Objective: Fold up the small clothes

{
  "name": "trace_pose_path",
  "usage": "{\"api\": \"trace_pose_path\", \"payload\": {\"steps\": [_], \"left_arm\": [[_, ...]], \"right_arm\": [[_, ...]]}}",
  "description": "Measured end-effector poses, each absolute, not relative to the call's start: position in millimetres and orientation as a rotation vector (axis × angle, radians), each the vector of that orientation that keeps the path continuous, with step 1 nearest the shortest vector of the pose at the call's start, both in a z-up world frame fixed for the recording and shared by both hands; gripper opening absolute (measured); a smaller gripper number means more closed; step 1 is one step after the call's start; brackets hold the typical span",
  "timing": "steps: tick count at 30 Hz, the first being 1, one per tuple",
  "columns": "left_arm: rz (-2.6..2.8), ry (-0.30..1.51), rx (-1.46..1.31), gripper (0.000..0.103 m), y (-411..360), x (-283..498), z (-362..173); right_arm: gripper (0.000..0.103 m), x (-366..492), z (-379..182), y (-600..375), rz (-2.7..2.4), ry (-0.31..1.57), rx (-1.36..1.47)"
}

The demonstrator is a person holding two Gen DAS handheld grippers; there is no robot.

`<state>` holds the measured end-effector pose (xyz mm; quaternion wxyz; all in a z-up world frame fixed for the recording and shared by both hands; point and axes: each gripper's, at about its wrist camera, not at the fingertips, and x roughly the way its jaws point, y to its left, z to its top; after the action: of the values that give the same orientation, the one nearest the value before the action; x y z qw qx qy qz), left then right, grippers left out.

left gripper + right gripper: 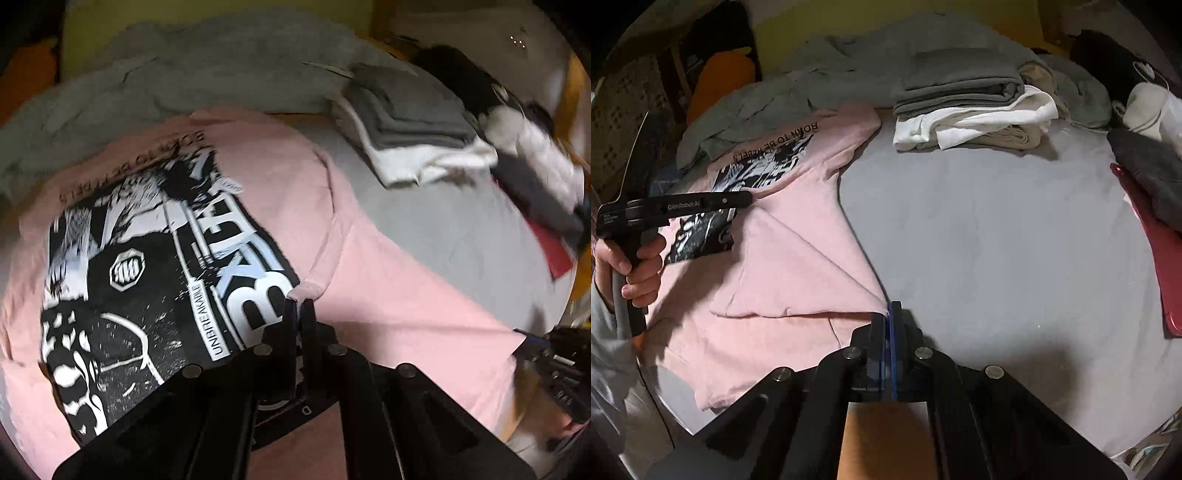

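Already the left gripper [300, 301] has its jaws pinched on a small raised tuck of the pink T-shirt [369, 280] beside the black-and-white print, and the right gripper [889, 308] is clamped on the sleeve's outer corner. Spread print-up on the grey bedsheet [979, 229], the shirt looks light, limp and prone to sag, so seams and hem corners are the sound places to hold; whether either pinch catches both layers is unclear. Folded grey and white clothes [967, 107] sit well apart.
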<state>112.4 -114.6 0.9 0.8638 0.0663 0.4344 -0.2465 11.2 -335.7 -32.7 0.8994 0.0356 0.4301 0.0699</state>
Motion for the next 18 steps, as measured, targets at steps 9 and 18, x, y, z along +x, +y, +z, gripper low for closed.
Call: {"api": "trace_pose_path", "payload": {"steps": [9, 18], "left_arm": [[-0.69, 0.995, -0.024, 0.056, -141, 174, 22], [-0.715, 1.149, 0.095, 0.004, -213, 207, -11]], "right_arm": [[0.001, -8, -30, -334, 0.127, 0.868, 0.07], [0.001, -29, -27, -328, 0.085, 0.83, 0.044]]}}
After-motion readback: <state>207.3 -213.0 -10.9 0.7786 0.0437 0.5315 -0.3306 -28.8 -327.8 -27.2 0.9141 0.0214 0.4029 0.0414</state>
